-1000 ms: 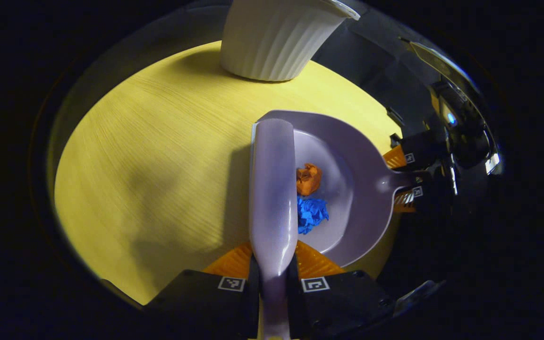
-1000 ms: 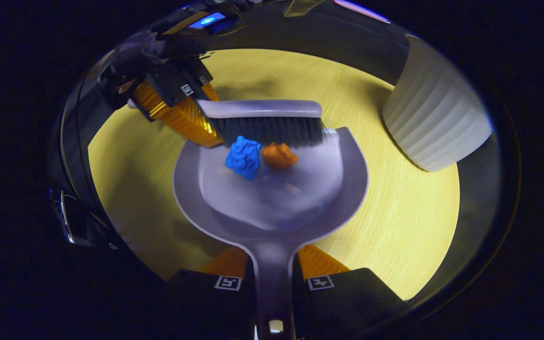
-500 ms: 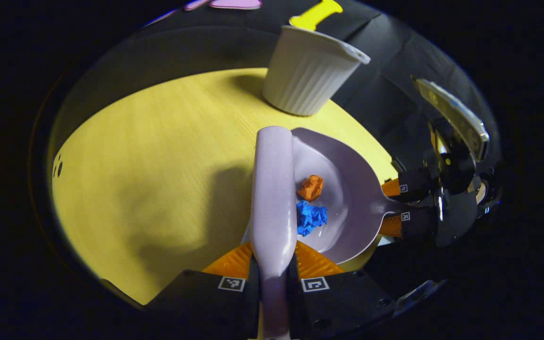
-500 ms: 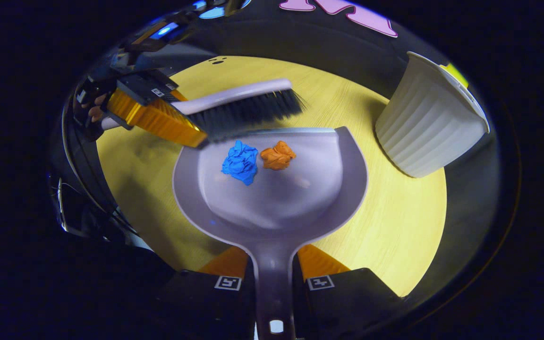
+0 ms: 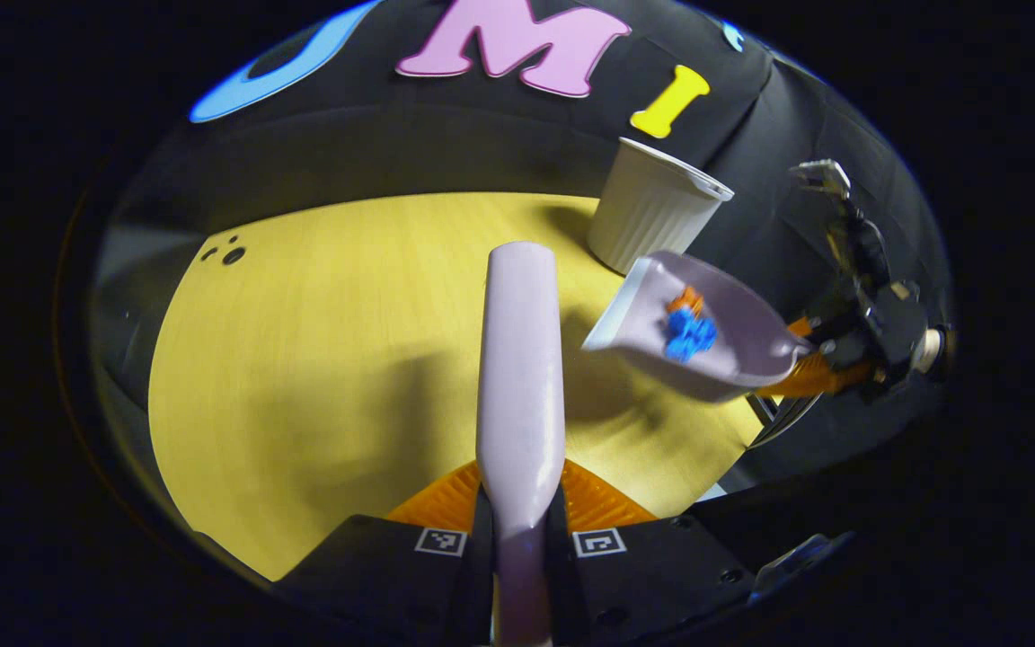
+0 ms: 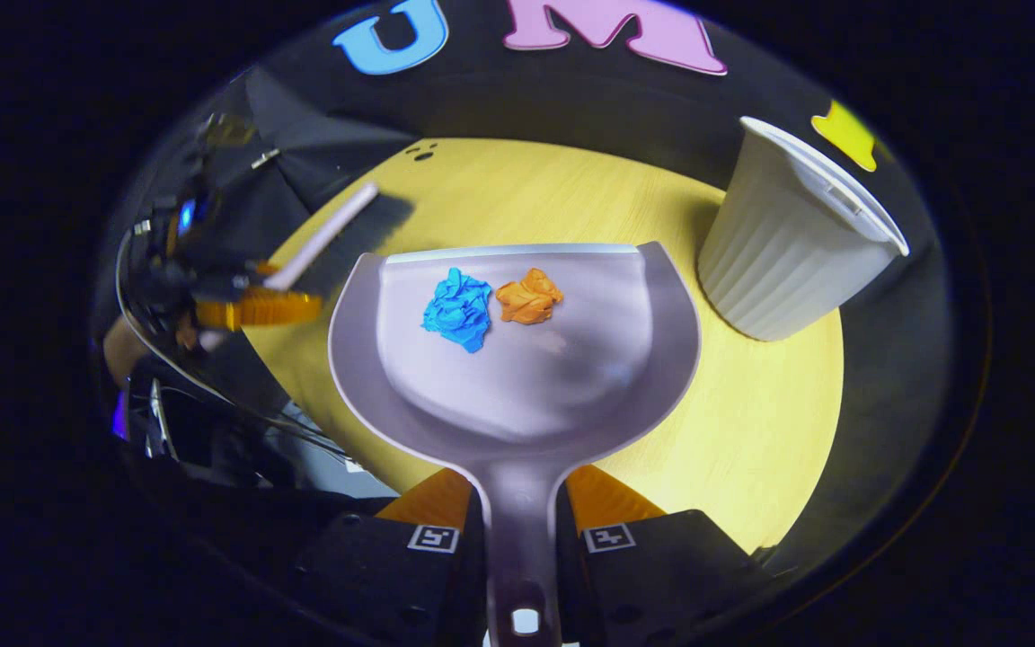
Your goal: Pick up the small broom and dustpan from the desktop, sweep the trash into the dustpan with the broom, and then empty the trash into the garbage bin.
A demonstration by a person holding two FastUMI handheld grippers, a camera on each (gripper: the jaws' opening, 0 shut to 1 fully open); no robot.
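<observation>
My left gripper (image 5: 520, 490) is shut on the handle of the pale lilac broom (image 5: 520, 359), which points forward above the yellow table (image 5: 320, 359). My right gripper (image 6: 520, 499) is shut on the handle of the lilac dustpan (image 6: 517, 395), held in the air off the table. A blue paper wad (image 6: 458, 308) and an orange paper wad (image 6: 528, 297) lie inside the pan. In the left gripper view the lifted dustpan (image 5: 733, 346) hangs at the right with both wads in it, close to the white ribbed bin (image 5: 652, 220). The right gripper view has the broom (image 6: 329, 238) far left and the bin (image 6: 787, 247) upper right.
The round yellow table (image 6: 751, 422) ends in dark booth cloth on all sides. Small dark holes (image 5: 225, 254) mark its far left part. A hand and cables (image 6: 167, 314) sit behind the left gripper in the right gripper view.
The dustpan has risen off the table with both wads inside. The broom has lifted and drawn back, away from the pan's mouth. Both views sit higher over the table.
</observation>
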